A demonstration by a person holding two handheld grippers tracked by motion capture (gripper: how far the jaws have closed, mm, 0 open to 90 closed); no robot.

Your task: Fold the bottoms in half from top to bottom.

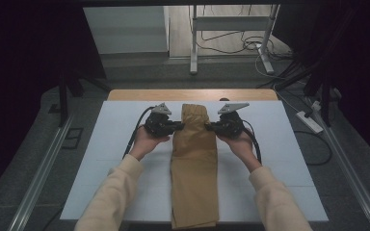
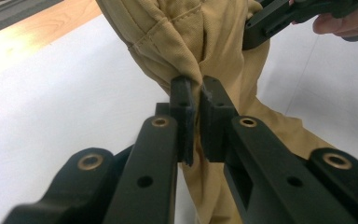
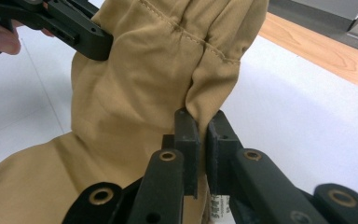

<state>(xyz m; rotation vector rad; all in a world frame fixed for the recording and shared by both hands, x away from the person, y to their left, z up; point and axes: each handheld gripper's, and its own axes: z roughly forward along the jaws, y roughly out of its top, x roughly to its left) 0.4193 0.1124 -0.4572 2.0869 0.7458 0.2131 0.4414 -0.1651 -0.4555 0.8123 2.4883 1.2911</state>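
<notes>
One pair of tan trousers lies lengthwise down the middle of the white table mat, folded narrow; the cloth looks soft, light and limp, so it should sag wherever unsupported, best taken at the seamed edges. Two grippers hold it: the left gripper and the right gripper are each clamped on a bunched edge near the far end.

We see a plain mustard-tan garment, unpatterned, with stitching of the same tan along its seams. It lies on a pale blue-white mat, beyond whose far edge shows a strip of light-brown wooden tabletop. The left gripper and right gripper are matt black with brass-coloured rivets, each topped by a grey plate. We note cream sleeves and a dark grey floor.
</notes>
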